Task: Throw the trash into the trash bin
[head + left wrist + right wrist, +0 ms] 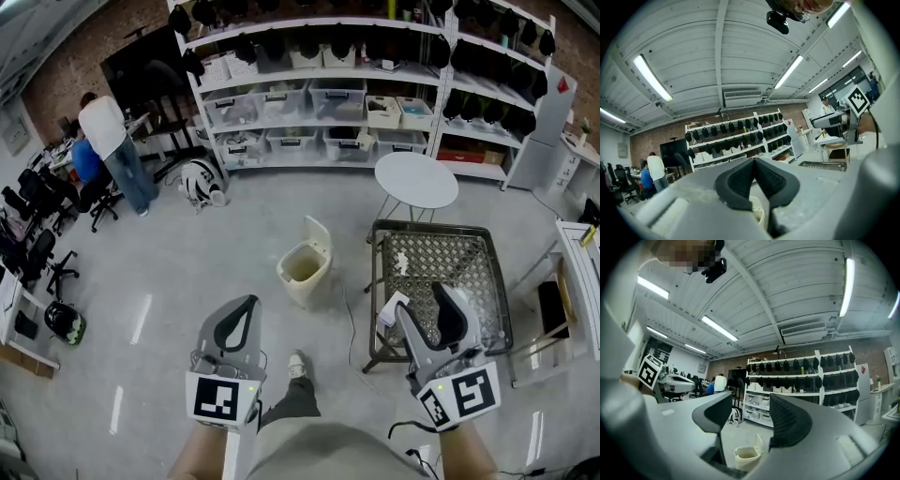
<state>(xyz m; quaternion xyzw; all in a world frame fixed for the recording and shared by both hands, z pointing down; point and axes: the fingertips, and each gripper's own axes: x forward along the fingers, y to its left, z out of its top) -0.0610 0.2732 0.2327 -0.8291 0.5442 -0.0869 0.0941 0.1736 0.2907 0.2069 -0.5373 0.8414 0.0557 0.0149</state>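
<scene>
A cream trash bin [304, 265] with its lid up stands on the floor ahead of me; it also shows low in the right gripper view [747, 456] and in the left gripper view [758, 209]. Crumpled white trash [401, 262] lies on the metal mesh table [487, 281], and a white paper piece [390, 309] sits at the table's near left edge. My right gripper [422, 305] hovers over that near edge, open, with nothing between its fingers [750, 420]. My left gripper [246, 305] is shut and empty [753, 164], above bare floor left of the bin.
A round white table [416, 180] stands behind the mesh table. Long shelves [356, 84] with boxes and dark caps line the back wall. A person [112, 141] stands at the far left near office chairs [37, 244]. A cable [352, 328] runs along the floor.
</scene>
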